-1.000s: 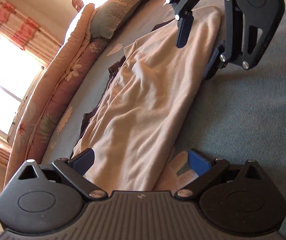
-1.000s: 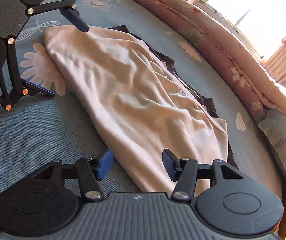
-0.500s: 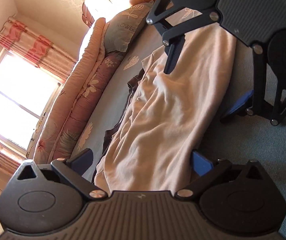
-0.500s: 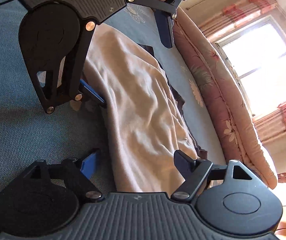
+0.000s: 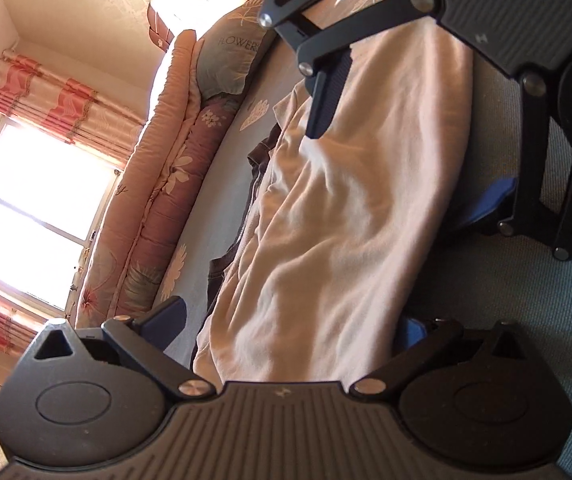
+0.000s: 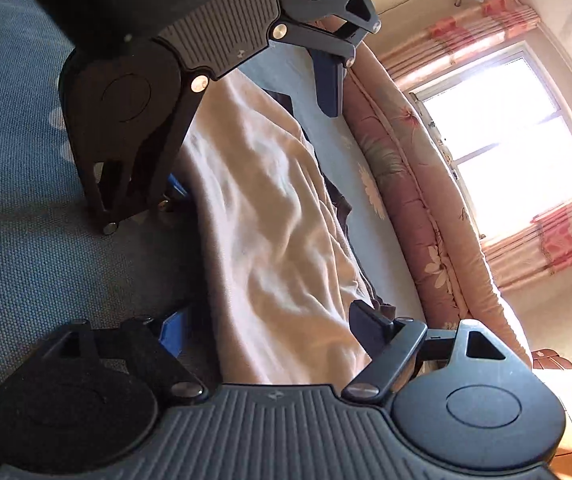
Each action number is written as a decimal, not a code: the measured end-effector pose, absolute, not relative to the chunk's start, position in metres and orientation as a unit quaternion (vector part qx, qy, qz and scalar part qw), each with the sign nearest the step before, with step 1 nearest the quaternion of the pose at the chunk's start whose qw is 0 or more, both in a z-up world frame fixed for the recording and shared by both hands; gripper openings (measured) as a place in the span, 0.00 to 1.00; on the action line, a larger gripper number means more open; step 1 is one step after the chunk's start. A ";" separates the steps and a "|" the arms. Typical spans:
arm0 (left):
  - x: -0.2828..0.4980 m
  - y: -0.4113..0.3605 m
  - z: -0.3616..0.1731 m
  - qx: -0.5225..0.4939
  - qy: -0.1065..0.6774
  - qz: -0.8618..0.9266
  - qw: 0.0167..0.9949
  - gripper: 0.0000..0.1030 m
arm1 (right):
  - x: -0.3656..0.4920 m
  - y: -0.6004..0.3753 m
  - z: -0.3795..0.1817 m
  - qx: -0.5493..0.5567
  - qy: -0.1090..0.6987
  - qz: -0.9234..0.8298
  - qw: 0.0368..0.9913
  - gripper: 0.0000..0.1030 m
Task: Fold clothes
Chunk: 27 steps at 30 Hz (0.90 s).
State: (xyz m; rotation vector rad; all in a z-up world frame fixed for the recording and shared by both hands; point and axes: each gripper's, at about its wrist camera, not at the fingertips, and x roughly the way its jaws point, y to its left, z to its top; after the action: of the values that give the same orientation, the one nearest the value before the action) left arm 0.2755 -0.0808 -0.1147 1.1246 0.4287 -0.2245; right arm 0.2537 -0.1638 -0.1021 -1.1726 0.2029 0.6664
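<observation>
- Both tongs stand with jaws spread wide, one at each end of the beige garment: the left gripper straddles the near end in its own view, and the right gripper straddles the opposite end, with cloth running between each pair of fingers but nothing pinched yet.
- That beige garment lies as a long, already narrowed strip on the blue bedsheet, with a dark garment showing from under its edge on the side toward the rolled floral quilt.
- From the left view the right gripper hangs over the garment's far end, one finger above the cloth and the blue-padded one down by the sheet on the side away from the quilt.
- My guess is the step in hand is taking hold of both ends for a crosswise fold; next the jaws would need to close on the cloth edges, catching the beige layers and not the dark piece beneath.
- Compared with a second ago, the two grippers have come much closer to each other and each fills more of the other's view; the garment looks bunched shorter and narrower between them, and the jaws are as wide as before.
</observation>
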 end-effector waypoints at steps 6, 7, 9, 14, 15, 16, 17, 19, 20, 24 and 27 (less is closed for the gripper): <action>0.279 -0.048 -0.118 0.540 0.227 -0.087 0.806 0.99 | 0.275 -0.182 -0.100 -0.536 0.118 0.286 0.786 0.87; 0.279 -0.040 -0.117 0.534 0.234 -0.082 0.808 0.99 | 0.278 -0.191 -0.100 -0.539 0.122 0.278 0.786 0.87; 0.279 -0.025 -0.115 0.524 0.247 -0.072 0.812 1.00 | 0.285 -0.212 -0.101 -0.543 0.134 0.258 0.788 0.89; 0.276 -0.029 -0.116 0.538 0.250 -0.064 0.803 0.99 | 0.303 -0.247 -0.101 -0.548 0.169 0.210 0.792 0.92; 0.277 -0.034 -0.116 0.542 0.245 -0.068 0.801 0.99 | 0.303 -0.246 -0.101 -0.544 0.173 0.207 0.794 0.92; 0.278 -0.039 -0.117 0.546 0.240 -0.072 0.800 0.99 | 0.302 -0.243 -0.102 -0.544 0.174 0.205 0.795 0.91; 0.279 -0.045 -0.117 0.548 0.235 -0.078 0.799 0.99 | 0.300 -0.236 -0.103 -0.549 0.168 0.207 0.792 0.90; 0.284 -0.058 -0.117 0.545 0.228 -0.092 0.802 0.99 | 0.294 -0.221 -0.104 -0.554 0.151 0.222 0.788 0.88; 0.286 -0.062 -0.118 0.546 0.224 -0.096 0.801 0.99 | 0.291 -0.215 -0.105 -0.552 0.146 0.230 0.788 0.88; 0.293 -0.059 -0.118 0.555 0.226 -0.107 0.793 0.99 | 0.287 -0.210 -0.107 -0.553 0.135 0.244 0.785 0.88; 0.291 -0.036 -0.118 0.565 0.242 -0.094 0.783 0.99 | 0.299 -0.235 -0.104 -0.548 0.151 0.236 0.788 0.90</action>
State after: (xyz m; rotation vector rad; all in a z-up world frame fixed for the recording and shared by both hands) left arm 0.2909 -0.0362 -0.1184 1.2183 0.5225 -0.2033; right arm 0.2986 -0.2346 -0.1038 -1.1809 0.3247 0.5081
